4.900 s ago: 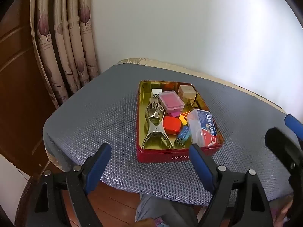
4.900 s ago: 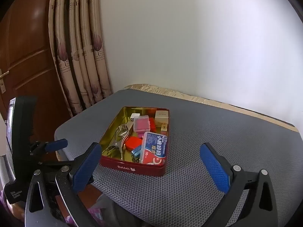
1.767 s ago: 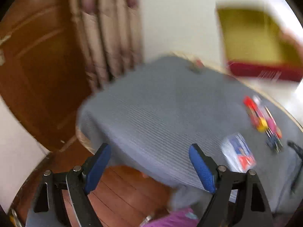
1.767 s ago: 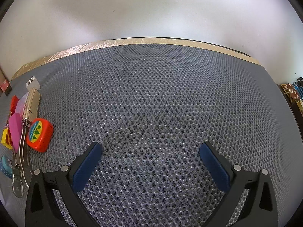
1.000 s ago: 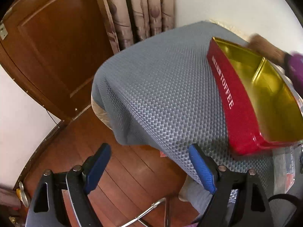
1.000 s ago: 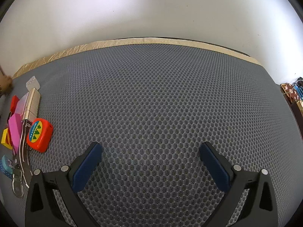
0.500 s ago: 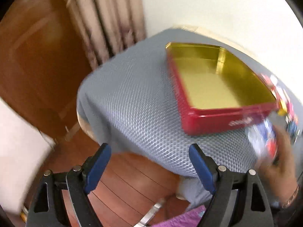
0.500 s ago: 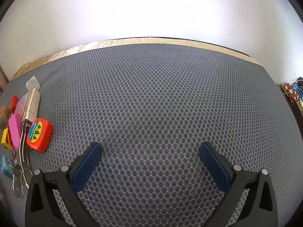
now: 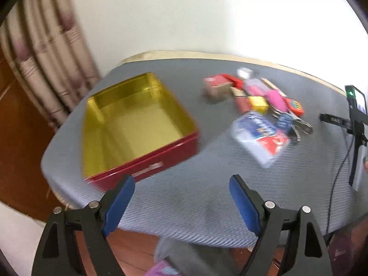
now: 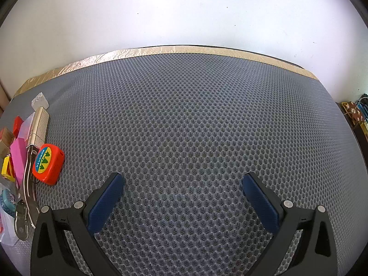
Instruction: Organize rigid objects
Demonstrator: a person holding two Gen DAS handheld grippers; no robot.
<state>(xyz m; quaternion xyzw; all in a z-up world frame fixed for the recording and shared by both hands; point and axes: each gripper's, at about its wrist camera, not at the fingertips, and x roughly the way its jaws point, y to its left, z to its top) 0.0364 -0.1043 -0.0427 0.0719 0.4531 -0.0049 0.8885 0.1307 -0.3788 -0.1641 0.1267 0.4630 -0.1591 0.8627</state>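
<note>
In the left wrist view the tin (image 9: 135,124) sits empty on the desk (image 9: 207,195), with the small things heaped in a pile (image 9: 260,105) to its right, apparently laid out so they can be sorted back in. The left hand-held gripper (image 9: 181,197) hangs over the near desk edge, jaws wide apart, holding nothing.

In the right wrist view the right hand-held gripper (image 10: 181,195) is likewise spread and empty over bare mat, the tape measure (image 10: 48,162) to its left.
</note>
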